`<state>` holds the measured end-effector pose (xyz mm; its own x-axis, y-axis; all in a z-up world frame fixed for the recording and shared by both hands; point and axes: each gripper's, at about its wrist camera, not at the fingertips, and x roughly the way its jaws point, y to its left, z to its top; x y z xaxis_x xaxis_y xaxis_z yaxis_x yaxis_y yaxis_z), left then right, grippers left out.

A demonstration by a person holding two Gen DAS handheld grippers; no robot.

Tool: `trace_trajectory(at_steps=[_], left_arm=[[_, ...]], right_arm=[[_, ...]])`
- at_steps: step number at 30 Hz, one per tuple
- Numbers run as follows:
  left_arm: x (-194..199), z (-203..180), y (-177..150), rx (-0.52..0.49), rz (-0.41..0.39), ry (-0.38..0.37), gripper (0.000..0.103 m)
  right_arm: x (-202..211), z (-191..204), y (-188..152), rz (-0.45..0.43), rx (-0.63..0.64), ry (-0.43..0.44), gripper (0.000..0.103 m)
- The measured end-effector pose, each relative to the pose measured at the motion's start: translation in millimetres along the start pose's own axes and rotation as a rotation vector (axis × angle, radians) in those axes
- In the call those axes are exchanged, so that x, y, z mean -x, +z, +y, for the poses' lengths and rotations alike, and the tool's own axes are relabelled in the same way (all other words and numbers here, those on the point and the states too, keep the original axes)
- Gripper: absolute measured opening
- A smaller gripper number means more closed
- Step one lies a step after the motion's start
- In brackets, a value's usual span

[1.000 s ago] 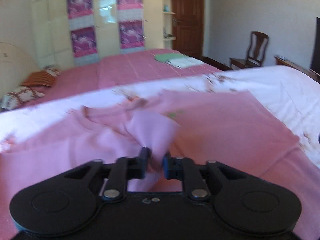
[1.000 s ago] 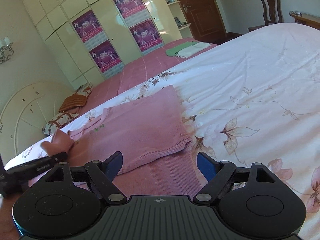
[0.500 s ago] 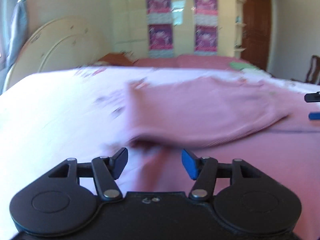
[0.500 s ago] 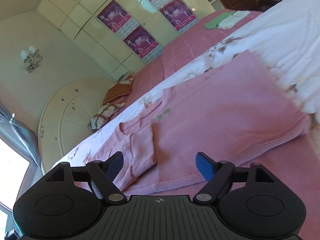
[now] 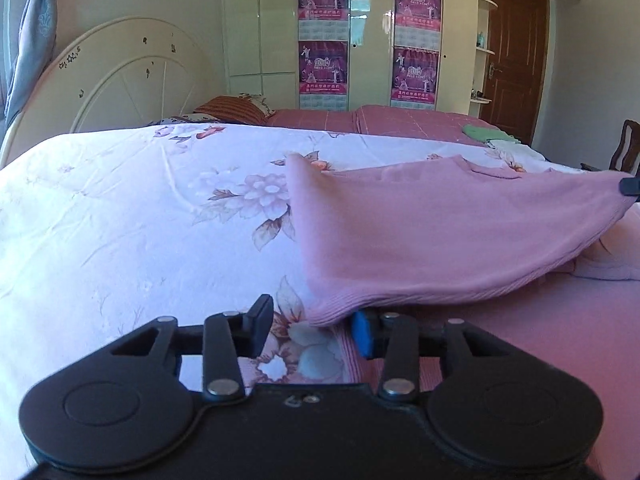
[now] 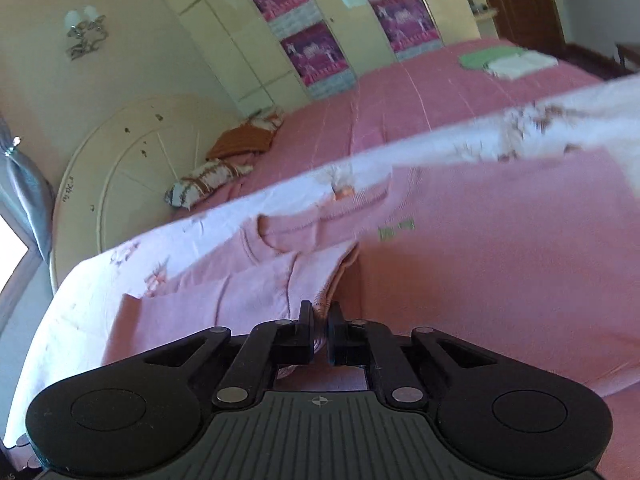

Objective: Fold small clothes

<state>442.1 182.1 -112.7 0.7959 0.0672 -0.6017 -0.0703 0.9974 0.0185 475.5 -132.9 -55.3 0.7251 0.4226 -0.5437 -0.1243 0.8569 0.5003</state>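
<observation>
A pink knit sweater [image 5: 440, 232] lies on the floral bedspread [image 5: 140, 220], partly folded. My left gripper [image 5: 310, 320] is low at the sweater's near hem corner [image 5: 332, 314]. Its jaws are closing with that corner between them, close to the blue right pad [image 5: 362, 338], and the left pad stands clear of the cloth. My right gripper [image 6: 319, 316] is shut on a pinch of the sweater's edge [image 6: 308, 280], beside the folded-in sleeve and below the neckline [image 6: 320, 232]. In the left wrist view, the right gripper [image 5: 630, 186] holds the far hem corner lifted.
A pink sheet [image 5: 540, 340] lies under the sweater at the right. Folded green and white clothes [image 6: 504, 60] rest on the far pink bed. Pillows [image 6: 208, 184] sit by the white headboard [image 5: 120, 80]. Wardrobe doors, a brown door and a chair stand behind.
My left gripper let go of the sleeve, swung over to the sweater's hem corner, opened and is narrowing again. My right gripper moved onto the sweater's edge and closed on it.
</observation>
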Motion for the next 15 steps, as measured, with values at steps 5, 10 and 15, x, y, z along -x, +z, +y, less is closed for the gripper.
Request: trace_trajectory(at_steps=[5, 10, 15], left_arm=[[-7, -4, 0, -0.031, 0.008, -0.029, 0.034], [-11, -6, 2, -0.027, 0.009, -0.056, 0.023], [-13, -8, 4, -0.034, 0.012, -0.071, 0.021]], right_arm=[[23, -15, 0, -0.03, 0.035, -0.095, 0.005], [15, -21, -17, 0.016, 0.011, -0.107, 0.005], [10, -24, -23, 0.016, 0.008, -0.145, 0.005]])
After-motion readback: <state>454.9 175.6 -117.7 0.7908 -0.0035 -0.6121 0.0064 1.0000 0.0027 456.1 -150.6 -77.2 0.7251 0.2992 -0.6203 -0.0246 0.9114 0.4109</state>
